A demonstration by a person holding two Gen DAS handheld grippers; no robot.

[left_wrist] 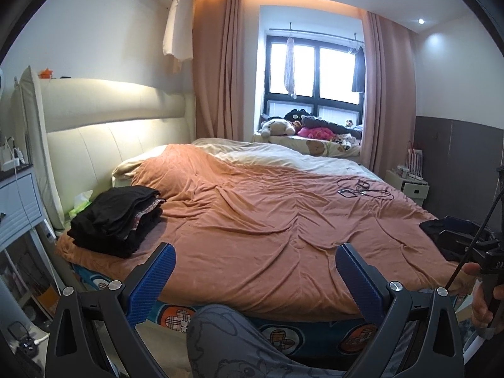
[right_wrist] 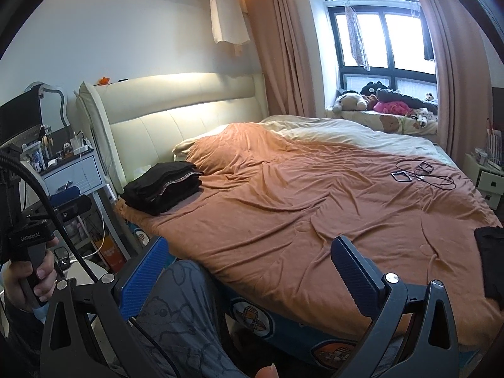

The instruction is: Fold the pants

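On the left claw's (right_wrist: 30, 236) handle, white lettering reads "GenRobot.AI".

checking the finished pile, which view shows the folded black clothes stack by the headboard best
The left wrist view: the folded black clothes stack looks larger and nearer there, layers visible. The right wrist view shows the same stack smaller, farther off, still whole.

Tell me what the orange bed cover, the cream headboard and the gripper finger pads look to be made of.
Orange bed cover: soft matte fabric, judging by its fine creases. Cream headboard: smooth padded leather or imitation, with stitched panels and a slight sheen. Blue finger pads: ribbed rubber or plastic, likely.
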